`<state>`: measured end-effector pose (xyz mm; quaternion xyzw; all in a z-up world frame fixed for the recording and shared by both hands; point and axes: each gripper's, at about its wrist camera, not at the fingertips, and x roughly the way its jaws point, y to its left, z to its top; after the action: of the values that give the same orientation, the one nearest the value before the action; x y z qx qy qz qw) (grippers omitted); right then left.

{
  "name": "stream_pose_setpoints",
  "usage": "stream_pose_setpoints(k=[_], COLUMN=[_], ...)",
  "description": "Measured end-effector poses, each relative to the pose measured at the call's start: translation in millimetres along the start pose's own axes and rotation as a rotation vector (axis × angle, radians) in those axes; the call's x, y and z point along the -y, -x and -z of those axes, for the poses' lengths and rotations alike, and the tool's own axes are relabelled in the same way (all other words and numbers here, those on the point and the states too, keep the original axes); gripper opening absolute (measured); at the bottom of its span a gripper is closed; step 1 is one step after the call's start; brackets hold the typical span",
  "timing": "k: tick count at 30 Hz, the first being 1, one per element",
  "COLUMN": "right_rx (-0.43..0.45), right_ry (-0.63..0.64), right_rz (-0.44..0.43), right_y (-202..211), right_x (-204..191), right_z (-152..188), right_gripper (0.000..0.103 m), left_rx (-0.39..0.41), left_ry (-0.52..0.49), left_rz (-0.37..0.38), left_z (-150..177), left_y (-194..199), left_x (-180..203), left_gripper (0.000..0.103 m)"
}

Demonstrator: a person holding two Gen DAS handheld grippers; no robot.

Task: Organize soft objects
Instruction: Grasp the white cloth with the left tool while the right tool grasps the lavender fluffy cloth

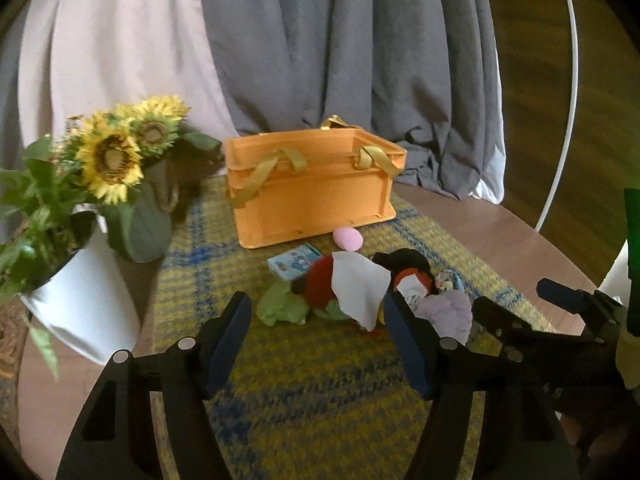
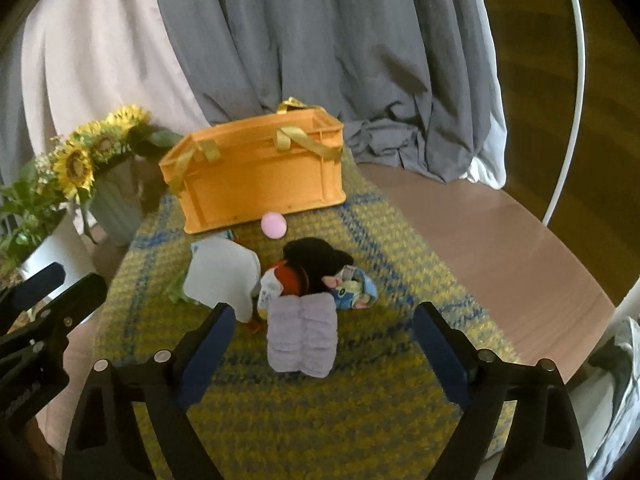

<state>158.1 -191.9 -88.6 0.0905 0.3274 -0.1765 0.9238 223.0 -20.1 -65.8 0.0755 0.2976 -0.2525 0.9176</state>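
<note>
A pile of soft things lies on the yellow-blue woven mat [image 1: 304,392] [image 2: 320,420] in front of an orange crate [image 1: 308,196] [image 2: 256,176] with gold straps. The pile holds a white cloth [image 1: 358,284] [image 2: 222,276], a red-and-black plush [image 1: 320,280] [image 2: 308,268], a green cloth [image 1: 280,306], a folded lilac cloth [image 1: 448,312] [image 2: 302,334] and a small patterned pouch [image 2: 356,292]. A pink soft ball [image 1: 348,239] [image 2: 273,224] and a blue packet [image 1: 294,265] lie by the crate. My left gripper [image 1: 316,312] is open, just short of the pile. My right gripper [image 2: 322,320] is open, with the lilac cloth between its fingers.
Sunflowers in a grey-green vase [image 1: 144,224] [image 2: 116,204] and a white plant pot [image 1: 84,308] stand at the left. Grey and pale curtains hang behind the crate. The round wooden table's bare edge [image 2: 500,240] runs at the right, with a white hoop [image 1: 560,120] beyond.
</note>
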Motion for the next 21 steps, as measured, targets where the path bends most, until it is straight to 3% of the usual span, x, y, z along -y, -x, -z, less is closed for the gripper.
stream_pose_setpoints(k=[8,21], right_rx=[-0.038,-0.107], right_ry=[0.02,0.077], right_rz=[-0.008,-0.09], right_y=[-27,-67], right_x=[-5,-1], right_z=[4,4], right_gripper=[0.084,0.075], left_rx=[-0.056,-0.136], left_ry=[0.048,0.156], left_rz=[0.063,0.062], left_z=[0,9], left_y=[-34,-79], left_x=[2,8], left_gripper=[0.056,0.042])
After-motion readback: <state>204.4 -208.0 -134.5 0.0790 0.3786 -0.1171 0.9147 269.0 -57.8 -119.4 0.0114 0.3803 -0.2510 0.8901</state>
